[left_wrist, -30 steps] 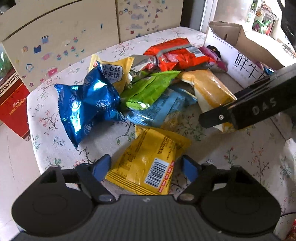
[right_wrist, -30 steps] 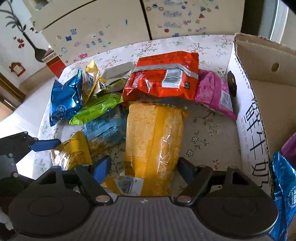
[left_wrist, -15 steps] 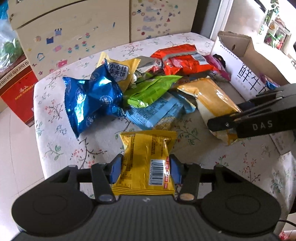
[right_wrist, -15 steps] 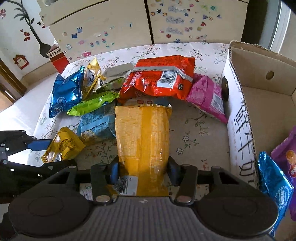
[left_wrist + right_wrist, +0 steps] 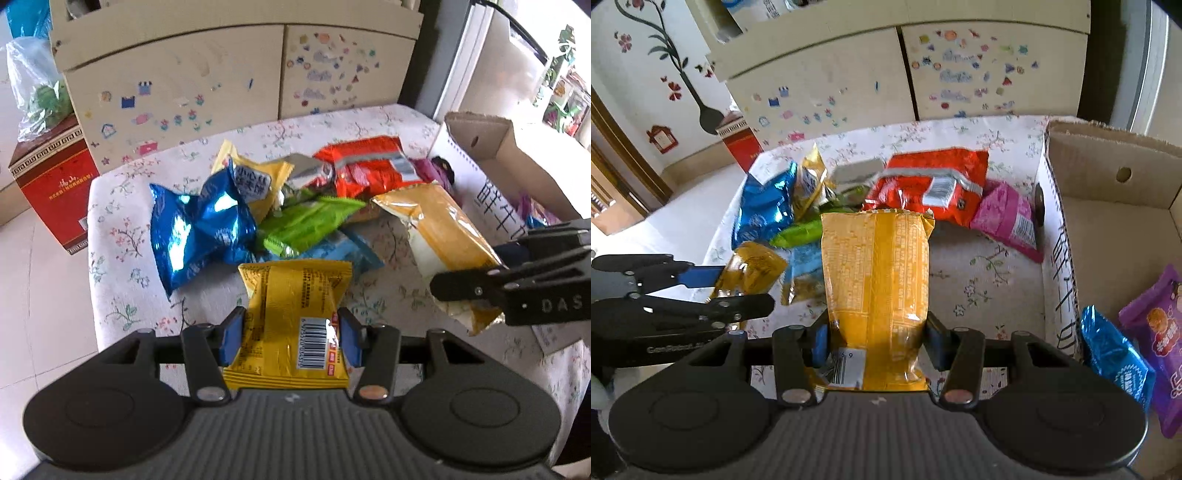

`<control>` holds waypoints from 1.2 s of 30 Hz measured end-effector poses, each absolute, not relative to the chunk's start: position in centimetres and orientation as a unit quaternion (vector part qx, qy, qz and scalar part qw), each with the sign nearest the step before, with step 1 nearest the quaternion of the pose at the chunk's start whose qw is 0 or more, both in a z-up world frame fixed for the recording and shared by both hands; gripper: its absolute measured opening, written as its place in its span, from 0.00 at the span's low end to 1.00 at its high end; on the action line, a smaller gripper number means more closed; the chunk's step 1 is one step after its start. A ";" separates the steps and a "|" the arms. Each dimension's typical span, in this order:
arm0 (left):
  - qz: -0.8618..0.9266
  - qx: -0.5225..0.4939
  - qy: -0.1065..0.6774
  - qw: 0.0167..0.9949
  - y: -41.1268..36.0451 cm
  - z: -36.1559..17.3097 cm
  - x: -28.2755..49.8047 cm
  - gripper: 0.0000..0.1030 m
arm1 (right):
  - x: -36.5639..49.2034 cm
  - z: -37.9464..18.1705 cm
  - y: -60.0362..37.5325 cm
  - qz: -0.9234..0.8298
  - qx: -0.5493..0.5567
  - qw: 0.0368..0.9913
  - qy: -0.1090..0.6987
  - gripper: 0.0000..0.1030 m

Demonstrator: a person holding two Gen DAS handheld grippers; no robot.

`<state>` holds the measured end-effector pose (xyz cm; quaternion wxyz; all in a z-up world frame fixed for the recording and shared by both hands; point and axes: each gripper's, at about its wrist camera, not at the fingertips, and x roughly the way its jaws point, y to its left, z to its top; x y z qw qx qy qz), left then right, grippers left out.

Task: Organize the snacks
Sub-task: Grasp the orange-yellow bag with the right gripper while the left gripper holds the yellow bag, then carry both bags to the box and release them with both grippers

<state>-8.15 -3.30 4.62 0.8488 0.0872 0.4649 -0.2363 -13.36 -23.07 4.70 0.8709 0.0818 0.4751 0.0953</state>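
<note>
Here the left gripper [image 5: 290, 338] holds a small yellow packet [image 5: 291, 314]. The right gripper [image 5: 877, 341] holds a long orange bag [image 5: 875, 288] beside the cardboard box [image 5: 1108, 206].

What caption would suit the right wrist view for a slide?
Right gripper shut on a long orange snack bag, lifted beside the cardboard box that already holds two packets.

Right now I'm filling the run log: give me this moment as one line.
left gripper: shut on small yellow packet | right gripper: shut on long orange bag | cardboard box: two packets inside
</note>
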 end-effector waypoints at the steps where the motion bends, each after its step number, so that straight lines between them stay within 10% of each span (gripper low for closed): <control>1: -0.236 0.086 0.464 0.850 -3.4 4.7 -8.1 0.50 | -13.4 4.9 -23.1 0.096 0.081 0.873 0.472 0.54; 36: -0.259 0.051 0.403 0.876 -9.4 8.2 -7.2 0.50 | -14.8 9.7 -28.6 0.054 0.103 0.915 0.387 0.54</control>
